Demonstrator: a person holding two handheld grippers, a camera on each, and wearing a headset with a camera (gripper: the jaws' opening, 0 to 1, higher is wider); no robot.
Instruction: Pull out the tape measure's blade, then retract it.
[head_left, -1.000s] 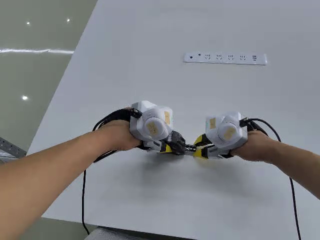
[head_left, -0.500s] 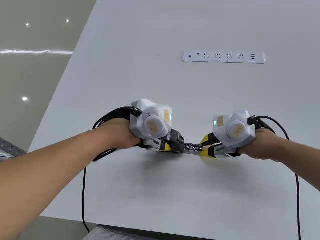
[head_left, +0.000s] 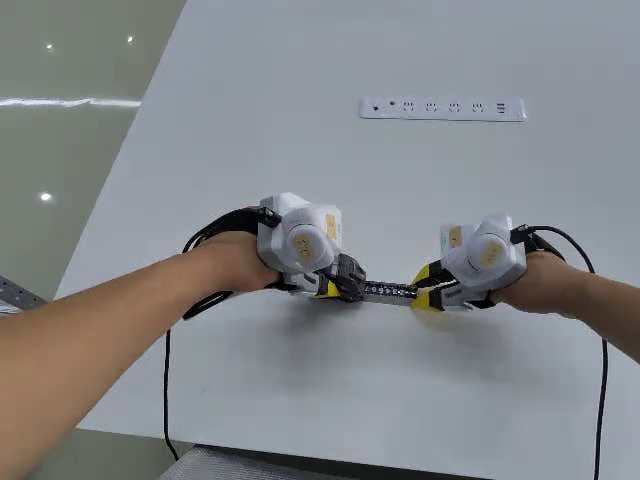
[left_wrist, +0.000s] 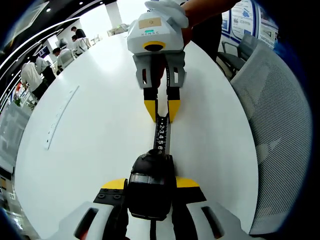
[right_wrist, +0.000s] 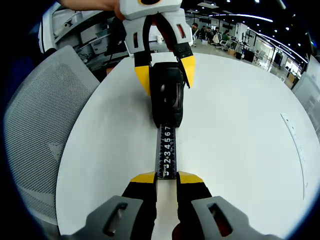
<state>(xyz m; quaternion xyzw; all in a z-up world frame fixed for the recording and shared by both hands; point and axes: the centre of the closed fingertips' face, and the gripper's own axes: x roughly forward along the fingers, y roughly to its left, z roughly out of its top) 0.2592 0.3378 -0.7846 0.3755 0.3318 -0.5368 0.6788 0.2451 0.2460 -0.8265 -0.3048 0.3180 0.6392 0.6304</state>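
Our left tongs (head_left: 342, 287) grip the tape measure (left_wrist: 150, 187) near the front edge of the tabletop (head_left: 400, 180), our right tongs (right_wrist: 166, 178) pinch the end of the blade (right_wrist: 167, 147), and with more blade showing between them than a moment ago, we judge the pull-out underway, retraction still to come.

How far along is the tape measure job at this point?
Done: left gripper is shut on the tape measure case, right gripper is shut on the tip of the blade. In hand: the pull, with a short numbered stretch of blade out between them. Left: any further pulling, then the whole retraction.
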